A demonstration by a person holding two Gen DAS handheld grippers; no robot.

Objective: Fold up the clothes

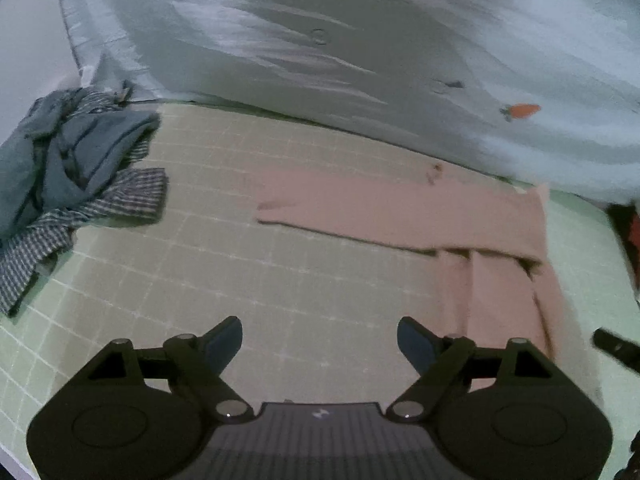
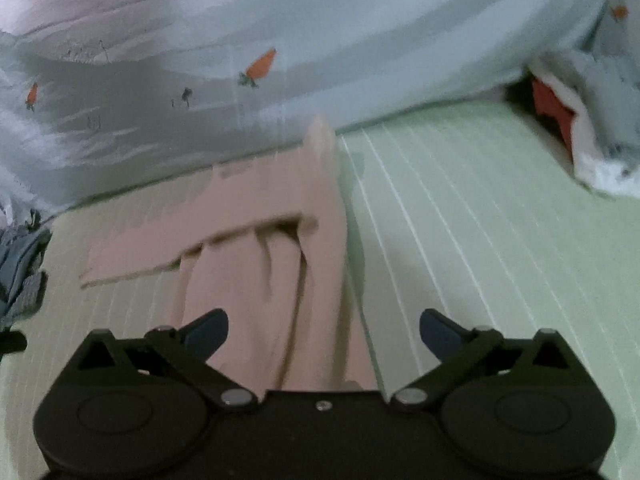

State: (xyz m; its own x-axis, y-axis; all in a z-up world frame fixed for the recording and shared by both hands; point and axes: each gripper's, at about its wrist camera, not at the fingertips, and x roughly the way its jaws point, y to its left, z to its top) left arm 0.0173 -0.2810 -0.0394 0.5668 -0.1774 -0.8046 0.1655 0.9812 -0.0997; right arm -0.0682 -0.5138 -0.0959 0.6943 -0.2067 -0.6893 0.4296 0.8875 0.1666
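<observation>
A pink garment (image 1: pixel 440 220) lies flat on the green grid mat (image 1: pixel 240 280), with one long part stretching left and a folded part running toward me at the right. My left gripper (image 1: pixel 320 340) is open and empty above the bare mat, left of the pink folded part. In the right wrist view the pink garment (image 2: pixel 272 264) lies right in front. My right gripper (image 2: pixel 324 332) is open and empty, hovering over its near end.
A heap of blue and checked clothes (image 1: pixel 72 184) lies at the mat's left edge. A pale sheet with carrot prints (image 1: pixel 320 40) rises behind the mat (image 2: pixel 480 220). A white and red bundle (image 2: pixel 580 140) sits at the far right.
</observation>
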